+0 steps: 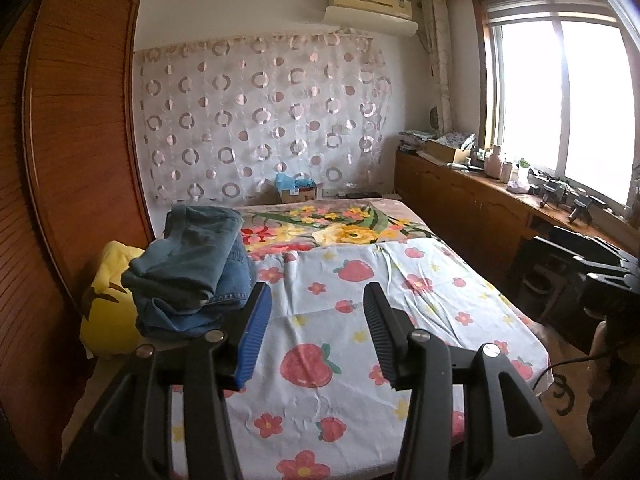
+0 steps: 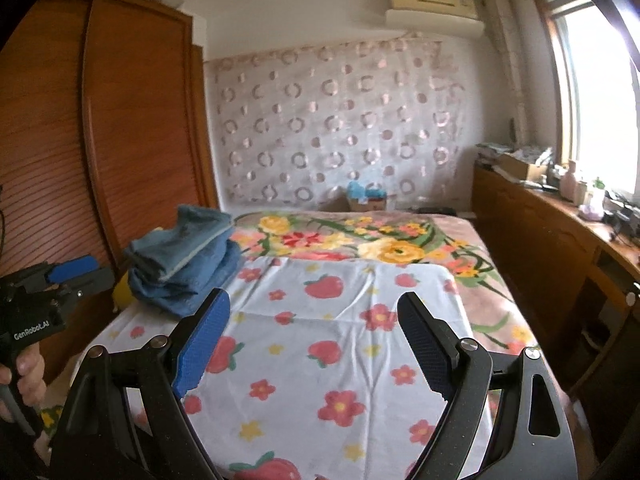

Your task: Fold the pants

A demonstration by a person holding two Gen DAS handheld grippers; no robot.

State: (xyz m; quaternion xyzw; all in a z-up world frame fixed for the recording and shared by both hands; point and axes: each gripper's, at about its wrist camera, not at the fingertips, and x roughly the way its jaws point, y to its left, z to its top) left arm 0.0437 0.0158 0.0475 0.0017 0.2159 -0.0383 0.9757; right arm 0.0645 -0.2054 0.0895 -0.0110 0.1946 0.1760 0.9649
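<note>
The pants [image 1: 192, 264] sit folded in a stack at ten o'clock on the bed [image 1: 400, 360], set aside I judge, so my left gripper [image 1: 318, 312] hangs released and empty, my right gripper [image 2: 314, 320] wide open too.

The yellow cushion [image 1: 106, 312] lies half hidden behind the folded jeans [image 1: 192, 268]; windowsill clutter [image 1: 560, 196] is too small to identify.

A strawberry-print sheet [image 1: 360, 340] covers the near part of the bed, with a flowered blanket [image 1: 340, 228] beyond it at twelve o'clock. A yellow pillow [image 1: 108, 312] sits at nine o'clock beside the wooden wardrobe [image 1: 72, 140]. A circle-patterned curtain [image 1: 260, 116] hangs on the far wall under an air conditioner [image 1: 368, 8]. A window [image 1: 560, 92] glows at two o'clock.
</note>
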